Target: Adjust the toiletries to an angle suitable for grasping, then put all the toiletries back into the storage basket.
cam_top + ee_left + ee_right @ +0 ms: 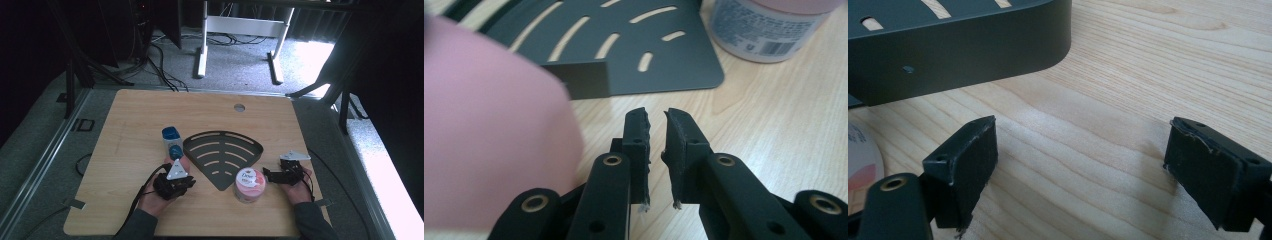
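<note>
A light wooden table [135, 120] carries a dark grey fan-shaped slotted tray [223, 152] at its middle. A white bottle with a blue cap [172, 141] lies just left of the tray, and a round pink-lidded Dove jar [249, 184] sits at the tray's near tip. The left gripper [656, 130], near the bottle's lower end, has its jaws drawn almost together around nothing. The right gripper [1080, 165], just right of the jar, has its jaws spread wide over bare wood.
</note>
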A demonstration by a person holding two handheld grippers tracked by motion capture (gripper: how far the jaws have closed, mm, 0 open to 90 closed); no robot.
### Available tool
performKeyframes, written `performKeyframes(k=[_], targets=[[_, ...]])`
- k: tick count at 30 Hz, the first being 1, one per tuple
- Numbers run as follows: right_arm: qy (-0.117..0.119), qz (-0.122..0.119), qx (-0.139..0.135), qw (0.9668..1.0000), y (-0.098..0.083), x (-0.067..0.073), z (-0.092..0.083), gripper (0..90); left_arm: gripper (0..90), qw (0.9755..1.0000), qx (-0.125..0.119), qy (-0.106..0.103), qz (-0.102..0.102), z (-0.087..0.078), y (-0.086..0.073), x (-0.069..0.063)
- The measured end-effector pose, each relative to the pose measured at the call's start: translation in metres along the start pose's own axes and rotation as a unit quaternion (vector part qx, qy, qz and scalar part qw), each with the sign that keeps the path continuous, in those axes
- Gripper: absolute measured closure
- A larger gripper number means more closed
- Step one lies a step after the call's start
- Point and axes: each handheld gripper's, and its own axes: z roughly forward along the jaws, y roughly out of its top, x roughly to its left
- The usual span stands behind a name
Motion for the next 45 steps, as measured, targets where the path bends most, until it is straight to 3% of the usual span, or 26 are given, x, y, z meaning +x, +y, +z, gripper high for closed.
performKeyframes(k=[6, 14, 17, 27, 29, 30, 31, 32, 34, 36, 38, 45], targets=[[0.002, -0.003, -0.001, 1.0, 0.0, 0.0, 0.0, 14.1, 74.5, 0.9997, 0.006, -0.015, 0.016, 0.014, 0.005, -0.008], [0.002, 0.0, -0.004, 1.0, -0.002, 0.001, -0.003, 17.7, 63.8, 0.9991, -0.002, -0.038, 0.016, 0.024, 0.009, -0.015], [0.001, 0.001, -0.004, 1.0, -0.003, 0.002, -0.006, 26.1, 61.4, 0.9988, -0.004, -0.048, 0.011, 0.027, 0.011, -0.015], [0.045, -0.03, 0.004, 0.9985, -0.01, 0.009, -0.02, 42.1, 56.8, 0.9982, 0.0, -0.059, 0.014, 0.038, 0.018, -0.018], [0.048, -0.042, 0.011, 0.9979, -0.009, 0.013, -0.023, 55.9, 56.7, 0.9978, 0.0, -0.065, 0.014, 0.041, 0.019, -0.02], [0.048, -0.042, 0.011, 0.9979, -0.009, 0.013, -0.023, 55.9, 56.6, 0.9978, 0.0, -0.065, 0.014, 0.041, 0.019, -0.02], [0.057, -0.046, 0.011, 0.9973, -0.009, 0.014, -0.025, 64.0, 56.6, 0.9975, 0.002, -0.069, 0.015, 0.043, 0.019, -0.023], [0.073, -0.053, -0.003, 0.9959, -0.007, 0.019, -0.032, 76.9, 56.6, 0.9975, 0.002, -0.069, 0.016, 0.044, 0.019, -0.023], [0.078, -0.056, -0.016, 0.9953, -0.007, 0.022, -0.038, 83.5, 56.6, 0.9974, 0.003, -0.07, 0.019, 0.044, 0.019, -0.024], [0.078, -0.056, -0.016, 0.9953, -0.007, 0.022, -0.038, 83.5, 56.7, 0.9973, 0.005, -0.071, 0.019, 0.045, 0.019, -0.024], [0.092, -0.056, -0.032, 0.9937, -0.01, 0.025, -0.05, 89.6, 56.6, 0.9971, 0.011, -0.072, 0.019, 0.046, 0.016, -0.024], [0.11, -0.052, -0.047, 0.9914, -0.011, 0.035, -0.055, 89.6, 56.6, 0.9971, 0.014, -0.073, 0.018, 0.048, 0.014, -0.026]])
